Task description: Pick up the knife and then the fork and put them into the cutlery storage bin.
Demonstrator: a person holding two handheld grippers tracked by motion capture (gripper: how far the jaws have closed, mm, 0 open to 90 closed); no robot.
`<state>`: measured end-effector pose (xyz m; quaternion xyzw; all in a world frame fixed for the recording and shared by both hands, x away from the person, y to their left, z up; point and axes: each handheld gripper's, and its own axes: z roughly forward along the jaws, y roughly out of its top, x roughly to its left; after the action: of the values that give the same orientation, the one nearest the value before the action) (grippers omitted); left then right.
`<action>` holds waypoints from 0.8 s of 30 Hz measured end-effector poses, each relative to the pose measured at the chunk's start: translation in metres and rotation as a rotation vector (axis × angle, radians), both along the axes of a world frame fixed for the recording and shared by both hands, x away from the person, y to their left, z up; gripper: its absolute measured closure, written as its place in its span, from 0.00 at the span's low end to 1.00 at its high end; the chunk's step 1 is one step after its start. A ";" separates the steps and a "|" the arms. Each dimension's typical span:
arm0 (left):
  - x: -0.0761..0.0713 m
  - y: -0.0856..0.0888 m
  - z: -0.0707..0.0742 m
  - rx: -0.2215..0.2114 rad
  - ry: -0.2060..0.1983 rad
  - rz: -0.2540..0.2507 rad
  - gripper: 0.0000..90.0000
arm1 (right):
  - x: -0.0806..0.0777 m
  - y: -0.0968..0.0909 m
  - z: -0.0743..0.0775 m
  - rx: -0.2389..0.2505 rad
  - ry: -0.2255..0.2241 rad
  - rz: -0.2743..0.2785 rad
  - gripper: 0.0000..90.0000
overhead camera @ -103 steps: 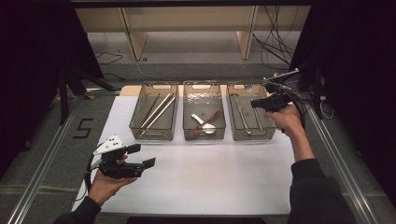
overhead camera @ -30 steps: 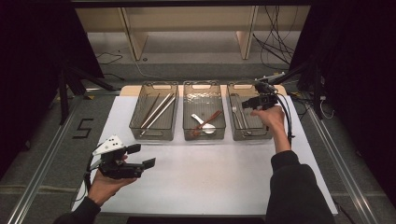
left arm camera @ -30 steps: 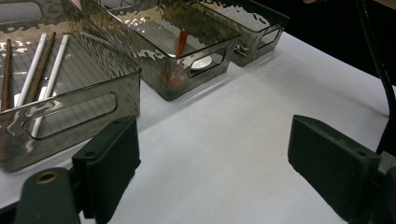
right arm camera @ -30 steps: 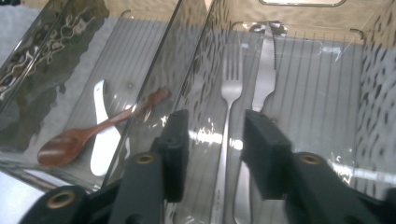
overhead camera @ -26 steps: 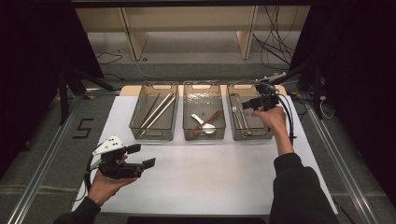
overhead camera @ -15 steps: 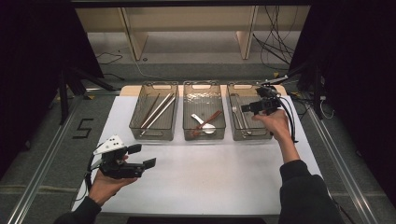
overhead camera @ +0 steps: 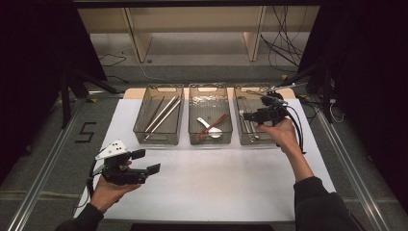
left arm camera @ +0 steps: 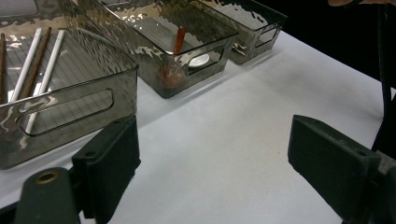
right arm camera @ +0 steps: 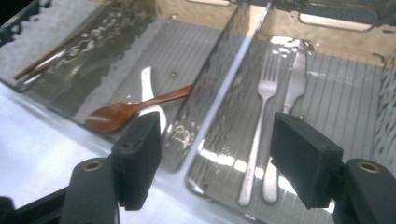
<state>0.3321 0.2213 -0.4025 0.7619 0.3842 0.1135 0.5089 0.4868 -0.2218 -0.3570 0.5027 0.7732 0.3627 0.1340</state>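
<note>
High view: three clear bins are sitting in a row at the far edge of a white mat [overhead camera: 226, 183]. The right gripper [overhead camera: 250, 115] is hovering over the right bin [overhead camera: 239, 98], held by the person's right hand [overhead camera: 279, 134], and its jaws are standing apart with nothing between them; they have just been opening. Right gripper view is looking down between those jaws at a fork [right arm camera: 259, 135] and a knife [right arm camera: 287, 116], which are lying side by side, just about touching, flat on the floor of the right bin. Neither jaw is touching them. Across the bin wall, in the middle bin [overhead camera: 192, 103], a wooden spoon [right arm camera: 135, 109] is lying across a white spoon [right arm camera: 148, 88]. In the left bin [overhead camera: 139, 115], chopsticks [overhead camera: 161, 115] are lying lengthwise, some white and some dark.

The left gripper [overhead camera: 144, 161] is resting low over the near left part of the mat, well apart from the bins, in the person's left hand [overhead camera: 108, 192]. Left gripper view is showing its jaws standing wide apart above bare mat, holding nothing, with the left bin just beyond one jaw.
</note>
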 end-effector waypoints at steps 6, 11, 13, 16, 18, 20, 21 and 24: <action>0.000 0.000 0.000 -0.009 0.006 -0.005 0.18 | -0.020 0.002 -0.002 0.014 -0.041 0.026 0.36; 0.000 0.000 0.000 -0.008 0.006 -0.003 0.18 | -0.035 0.001 -0.006 0.043 -0.064 0.031 0.35; 0.001 0.000 0.000 -0.008 0.007 -0.003 0.18 | -0.041 0.001 -0.007 0.059 -0.076 0.037 0.34; 0.000 -0.001 0.000 -0.010 0.006 -0.006 0.18 | -0.048 0.002 -0.008 0.058 -0.085 0.048 0.31; 0.000 -0.001 0.000 -0.008 0.008 -0.007 0.18 | -0.052 0.003 -0.009 0.071 -0.084 0.056 0.31; 0.000 0.000 0.000 -0.011 0.011 -0.009 0.18 | -0.058 0.004 -0.010 0.081 -0.082 0.063 0.31; 0.000 0.000 0.000 -0.014 0.012 -0.009 0.18 | -0.061 0.005 -0.011 0.079 -0.092 0.071 0.31; 0.000 0.001 0.001 -0.015 0.012 -0.009 0.18 | -0.070 0.006 -0.013 0.101 -0.106 0.081 0.31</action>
<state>0.3317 0.2218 -0.4019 0.7605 0.3846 0.1034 0.5128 0.4169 -0.2154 -0.3702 0.4572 0.7654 0.4325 0.1345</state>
